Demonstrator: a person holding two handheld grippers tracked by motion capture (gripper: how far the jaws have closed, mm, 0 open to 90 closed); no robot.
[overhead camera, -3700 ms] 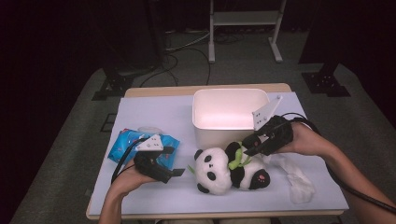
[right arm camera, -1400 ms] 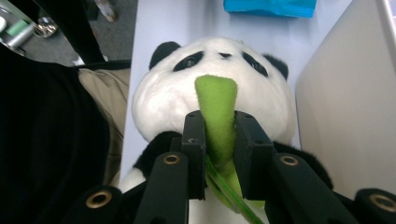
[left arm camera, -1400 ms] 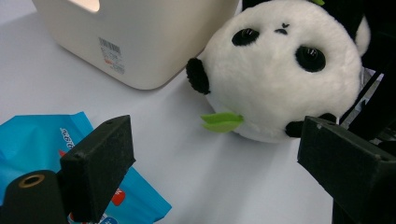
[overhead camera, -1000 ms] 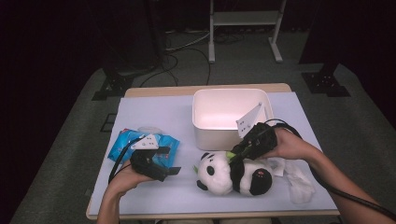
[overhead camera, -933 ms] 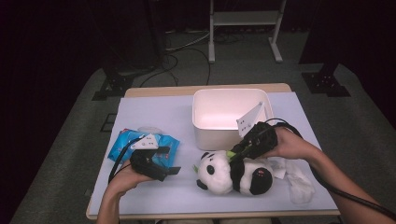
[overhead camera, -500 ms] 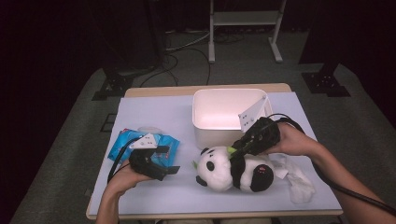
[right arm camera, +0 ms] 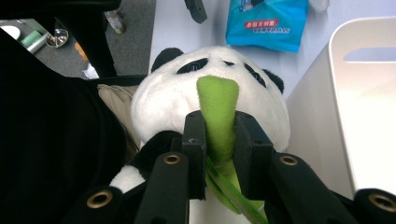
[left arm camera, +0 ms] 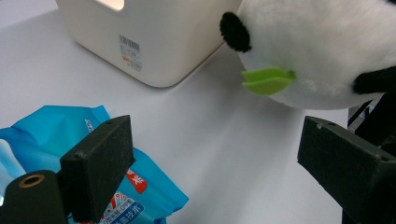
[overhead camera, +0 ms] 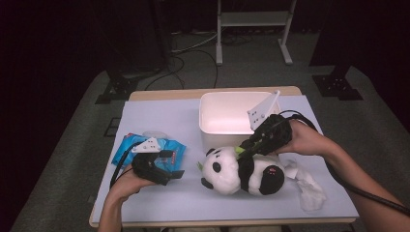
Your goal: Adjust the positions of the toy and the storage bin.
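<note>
The right gripper has its two black fingers pinching a green felt leaf that sticks up from the plush panda. In the right gripper view the leaf runs up between the fingers, both pads pressed against its sides, and its rounded tip lies over the panda's white face. The panda's head is just beyond the fingertips, with its black eye patches and one black ear past the leaf.

In the high view the right gripper slants down onto the panda from the side of the white bin. The panda lies on its side on the counter, just in front of the bin's near wall, head toward the left gripper. A crumpled white tissue lies on the far side of the panda from the left gripper, beside the person's right forearm.

The left gripper has its fingers spread wide with nothing between them. It rests low on the counter, apart from the panda, and points toward it. In its own view the panda's white head with a second green leaf is beyond the fingertips, the bin stands next to the panda, and a blue packet lies under and beside one finger. In the high view the blue packet sits beside the left gripper, on the side away from the panda.
</note>
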